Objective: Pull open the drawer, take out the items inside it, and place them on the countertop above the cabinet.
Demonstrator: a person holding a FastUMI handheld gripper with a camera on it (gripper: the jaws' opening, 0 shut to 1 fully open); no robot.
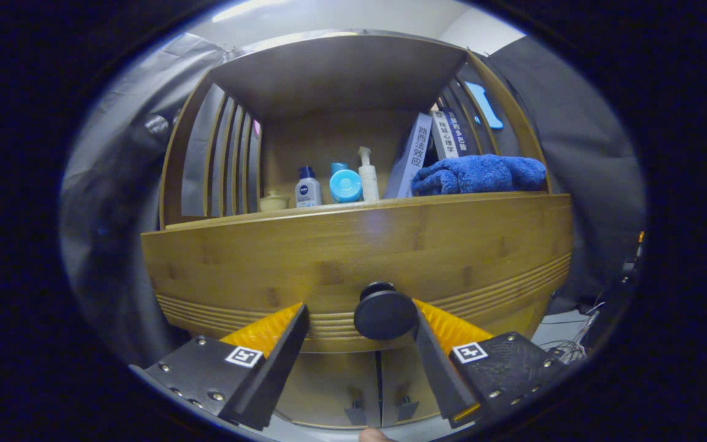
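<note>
Hovering at the front of a bamboo cabinet (353,245), the gripper (359,331) has its fingers spread wide, with the round black drawer knob (384,314) sitting in the gap between them. The knob lies much nearer the right finger (436,362), whose inner edge looks to be touching or just beside it, while the left finger (274,362) stands well apart from it, so the fingers are not pinching it. The drawer front (304,270) looks flush with the cabinet. Above it, on the countertop (366,204), stand a small ceramic cup (274,201), a white bottle with a dark cap (308,188), a light blue round container (345,185) and a white pump bottle (367,175), with leaning books (415,153) and a folded blue towel (479,174) to their right. Below the drawer are two cabinet doors (341,387).
</note>
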